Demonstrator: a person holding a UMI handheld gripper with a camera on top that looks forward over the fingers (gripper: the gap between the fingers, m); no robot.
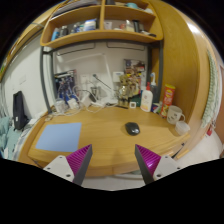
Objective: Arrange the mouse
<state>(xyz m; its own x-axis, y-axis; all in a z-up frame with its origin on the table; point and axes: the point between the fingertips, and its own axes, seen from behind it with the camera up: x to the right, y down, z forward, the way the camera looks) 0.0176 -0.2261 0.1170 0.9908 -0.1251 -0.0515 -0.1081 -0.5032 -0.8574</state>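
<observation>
On the wooden desk (100, 128), well beyond the fingers at about one o'clock from them, the dark mouse (133, 128) is sitting alone on bare wood. Off at roughly ten o'clock from the fingers, the blue mouse pad (58, 137) is lying flat with nothing on it, well apart from the mouse. Nearer the camera, the gripper (113, 160) is hovering with its fingers spread wide, the magenta pads (79, 158) facing each other across an empty gap and gripping nothing. Behind the desk, at twelve o'clock, bottles and small figures are crowding the back edge under a wooden shelf (100, 38), and a white mug (178, 117) is standing toward three o'clock. Judging by this, the arranging is not yet begun: the mouse is untouched, and reaching, grasping and placing it, probably on the pad, are all still waiting.
</observation>
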